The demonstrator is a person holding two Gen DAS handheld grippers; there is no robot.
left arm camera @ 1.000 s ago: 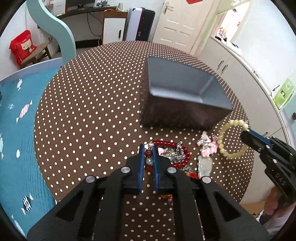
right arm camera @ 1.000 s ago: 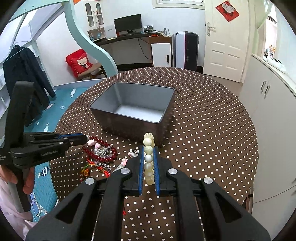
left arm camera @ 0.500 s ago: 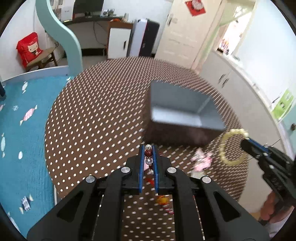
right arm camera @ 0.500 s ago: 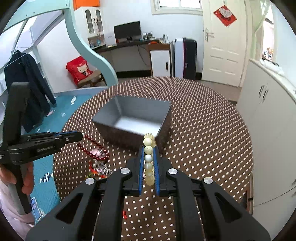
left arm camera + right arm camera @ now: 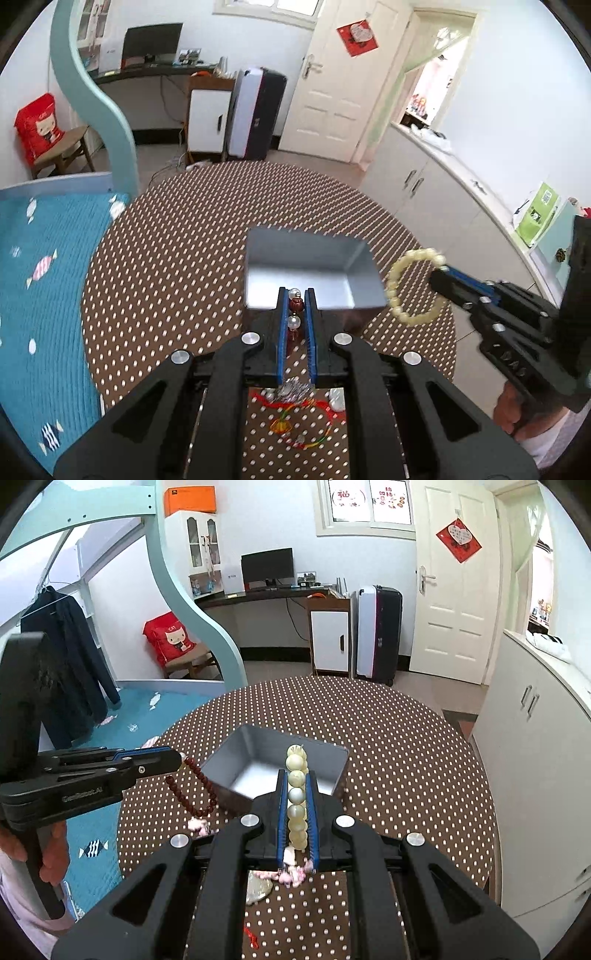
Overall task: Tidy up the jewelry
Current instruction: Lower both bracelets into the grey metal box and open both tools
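The left gripper is pinched on a dark red bead bracelet, a red bead and pearly beads showing between its blue pads; the loop hangs below it, clear of the counter, just beside the near left corner of the grey metal box; the right gripper is clamped on a cream bead bracelet, its ring dangling in the air to the right of the box; the box stands open and bare inside on the brown polka-dot counter; beneath the left gripper lie a silvery trinket and a red cord bracelet; under the right gripper lie pink charms and a pale pendant; a hand grips the left handle.
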